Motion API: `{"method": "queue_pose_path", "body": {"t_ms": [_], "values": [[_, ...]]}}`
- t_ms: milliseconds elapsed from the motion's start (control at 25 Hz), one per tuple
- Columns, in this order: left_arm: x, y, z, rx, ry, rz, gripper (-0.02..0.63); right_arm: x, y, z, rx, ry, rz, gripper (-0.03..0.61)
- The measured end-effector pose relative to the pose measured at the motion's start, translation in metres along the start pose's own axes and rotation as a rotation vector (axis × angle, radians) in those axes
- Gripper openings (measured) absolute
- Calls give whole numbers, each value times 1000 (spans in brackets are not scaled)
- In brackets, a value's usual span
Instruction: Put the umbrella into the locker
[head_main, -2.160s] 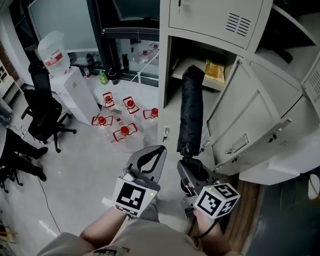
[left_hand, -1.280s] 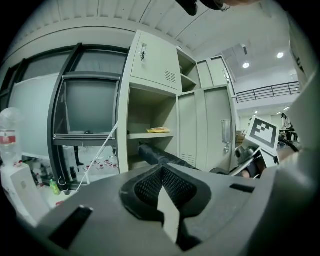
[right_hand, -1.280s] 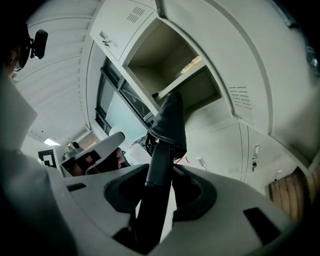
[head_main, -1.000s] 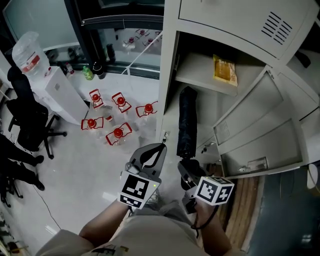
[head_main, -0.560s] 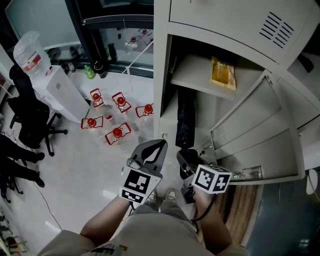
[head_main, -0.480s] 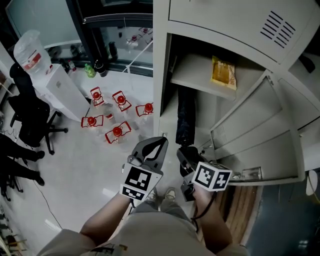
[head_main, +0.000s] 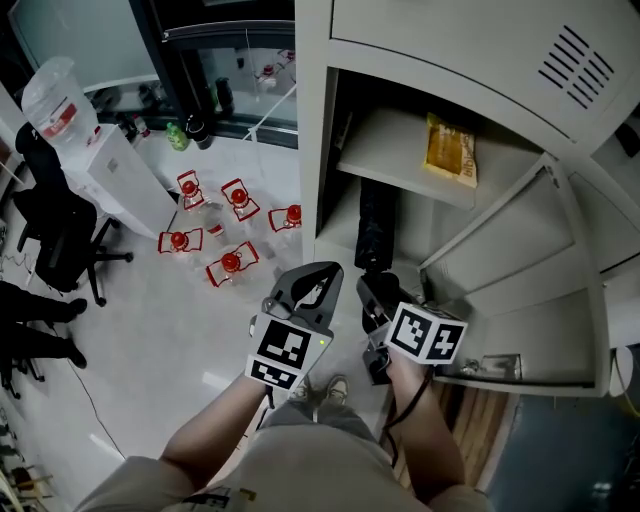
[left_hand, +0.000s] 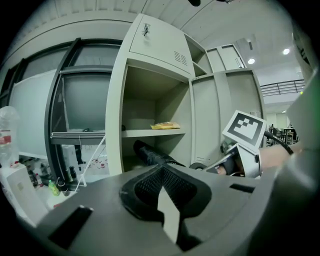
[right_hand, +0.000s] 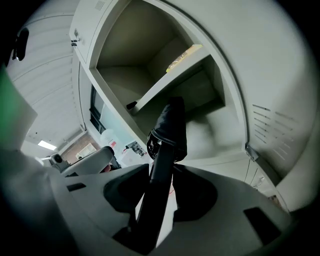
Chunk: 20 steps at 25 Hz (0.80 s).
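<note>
The right gripper has its jaws clamped on the handle end of the black umbrella. Its folded canopy points to 12 o'clock into the locker, under the shelf, with walls close by. The left gripper, jaws together and empty, hovers at 9 o'clock. Only the head view shows the open door at 3 o'clock.
</note>
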<state>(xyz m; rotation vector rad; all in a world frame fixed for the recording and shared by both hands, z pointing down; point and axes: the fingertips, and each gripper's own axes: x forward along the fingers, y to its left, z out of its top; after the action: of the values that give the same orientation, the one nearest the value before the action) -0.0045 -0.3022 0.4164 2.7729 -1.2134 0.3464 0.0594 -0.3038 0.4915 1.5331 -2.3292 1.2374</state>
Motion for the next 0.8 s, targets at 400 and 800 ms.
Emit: {"method": "queue_pose_path", "body": {"t_ms": [400,800], "values": [[35,16,-3,-63,9,-18,8,39,-16,32,-21,1,-36,152],[70,37,-8,-87,27,-6,8,78,-34,55,-47,23,-81,153]]}}
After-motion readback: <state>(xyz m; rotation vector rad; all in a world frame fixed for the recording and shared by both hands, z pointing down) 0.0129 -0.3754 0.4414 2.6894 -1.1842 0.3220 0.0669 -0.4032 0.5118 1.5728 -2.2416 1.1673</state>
